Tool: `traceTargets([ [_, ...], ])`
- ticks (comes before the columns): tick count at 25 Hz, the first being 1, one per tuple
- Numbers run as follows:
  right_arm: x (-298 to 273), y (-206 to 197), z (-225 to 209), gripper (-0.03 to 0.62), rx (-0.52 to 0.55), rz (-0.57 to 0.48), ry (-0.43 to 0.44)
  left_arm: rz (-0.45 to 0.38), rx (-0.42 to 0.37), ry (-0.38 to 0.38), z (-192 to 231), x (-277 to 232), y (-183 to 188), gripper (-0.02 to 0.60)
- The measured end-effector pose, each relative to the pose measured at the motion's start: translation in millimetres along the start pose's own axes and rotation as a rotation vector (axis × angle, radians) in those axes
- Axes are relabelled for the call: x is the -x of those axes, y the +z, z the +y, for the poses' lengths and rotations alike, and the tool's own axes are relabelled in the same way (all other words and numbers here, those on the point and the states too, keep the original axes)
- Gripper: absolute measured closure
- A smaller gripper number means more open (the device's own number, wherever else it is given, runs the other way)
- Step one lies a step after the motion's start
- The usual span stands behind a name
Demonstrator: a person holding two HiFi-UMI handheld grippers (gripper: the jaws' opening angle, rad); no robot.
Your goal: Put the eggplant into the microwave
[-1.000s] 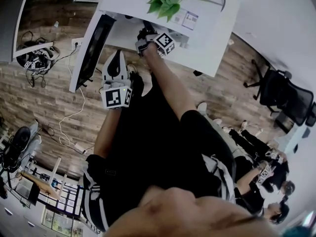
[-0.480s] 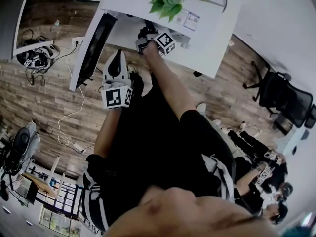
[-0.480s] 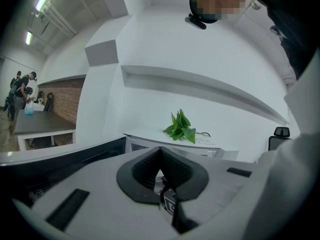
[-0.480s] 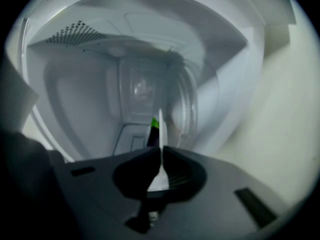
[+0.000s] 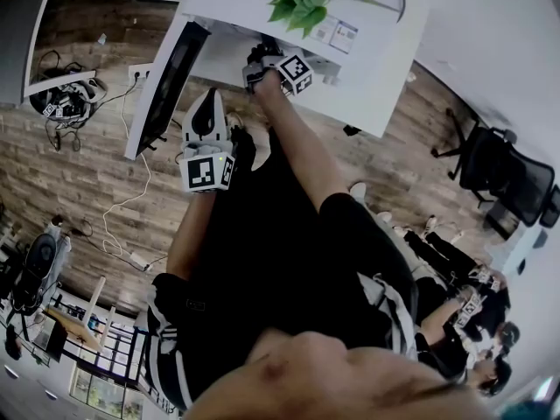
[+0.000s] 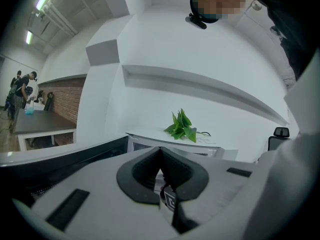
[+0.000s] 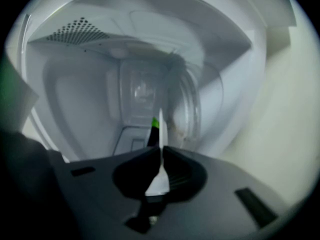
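My right gripper (image 7: 161,147) sits inside the white microwave (image 7: 75,89), jaws closed on nothing. The dark purple eggplant with a green stem (image 7: 153,132) lies just beyond them. Placing looks done. Next I should back out and swing the dark-glazed door (image 5: 166,81) shut. My left gripper (image 6: 161,149), jaws together and empty, hangs outside.

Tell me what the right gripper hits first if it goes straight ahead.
Probably the eggplant, the dark piece with a green tip just past the shut jaws of the right gripper; the back wall of the microwave lies behind it. Depth is unclear.
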State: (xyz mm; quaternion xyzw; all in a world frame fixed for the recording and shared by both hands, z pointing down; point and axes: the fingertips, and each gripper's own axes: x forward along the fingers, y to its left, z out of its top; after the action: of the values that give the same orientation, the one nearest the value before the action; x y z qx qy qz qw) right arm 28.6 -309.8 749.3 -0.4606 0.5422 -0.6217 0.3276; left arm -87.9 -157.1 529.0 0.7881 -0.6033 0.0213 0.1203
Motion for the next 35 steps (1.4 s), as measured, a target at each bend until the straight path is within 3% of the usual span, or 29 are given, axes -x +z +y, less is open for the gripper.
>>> traceTargets([
  [14,4,3,-6,0.553,0.085,-0.001,-0.093,-0.008,0.004,-0.020,0,-1,0,0.549],
  [23,8,3,-4,0.482,0.167,0.020,-0.146,-0.022,0.003,-0.026,-4,1,4,0.549],
  [35,16,7,-4,0.454,0.361,0.060,-0.231,-0.027,-0.003,-0.036,-8,1,6,0.549],
])
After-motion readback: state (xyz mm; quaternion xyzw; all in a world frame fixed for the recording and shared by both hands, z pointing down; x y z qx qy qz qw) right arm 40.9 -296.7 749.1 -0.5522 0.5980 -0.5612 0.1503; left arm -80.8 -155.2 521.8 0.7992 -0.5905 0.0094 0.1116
